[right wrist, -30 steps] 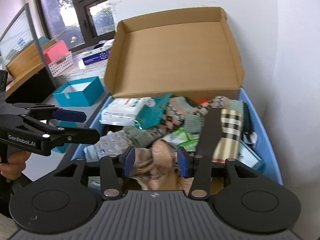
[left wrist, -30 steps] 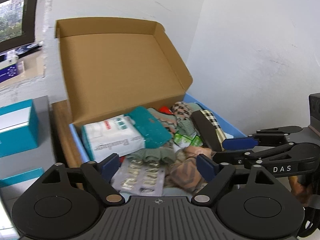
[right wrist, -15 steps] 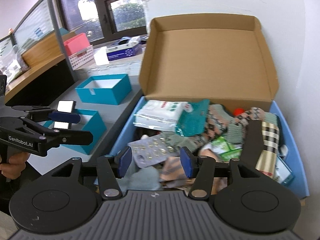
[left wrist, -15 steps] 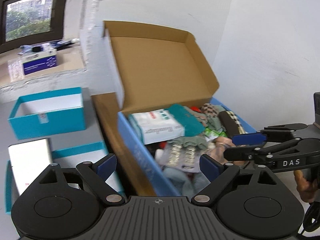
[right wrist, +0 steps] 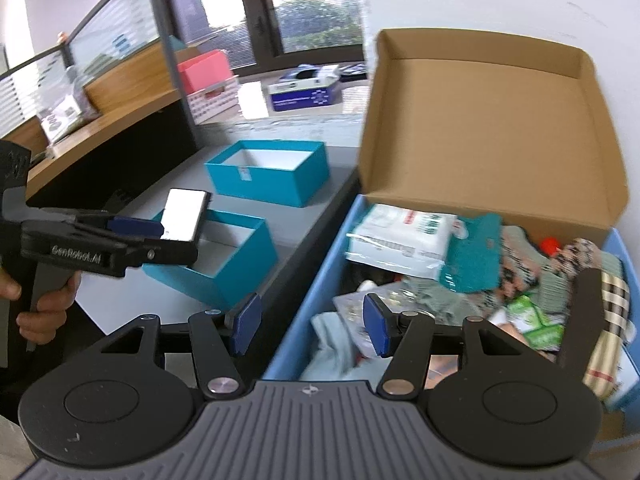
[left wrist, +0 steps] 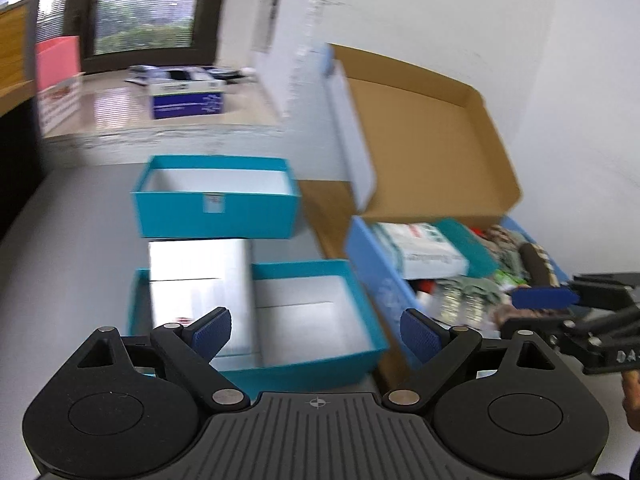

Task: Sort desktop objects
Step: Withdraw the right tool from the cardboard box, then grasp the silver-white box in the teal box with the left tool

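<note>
Both grippers have swung left off the cluttered blue bin (right wrist: 316,280); left gripper (left wrist: 316,332) wide, empty, over near teal box (left wrist: 360,304), right gripper (right wrist: 310,324) open, empty; next pick unclear

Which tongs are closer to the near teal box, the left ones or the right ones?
Left. The left tongs hang open just above the near teal box, pointing into it. The right tongs are off to its side, open over the edge of the blue box.

Window (right wrist: 312,20), pink bin (right wrist: 202,70), perhaps plastic.
</note>
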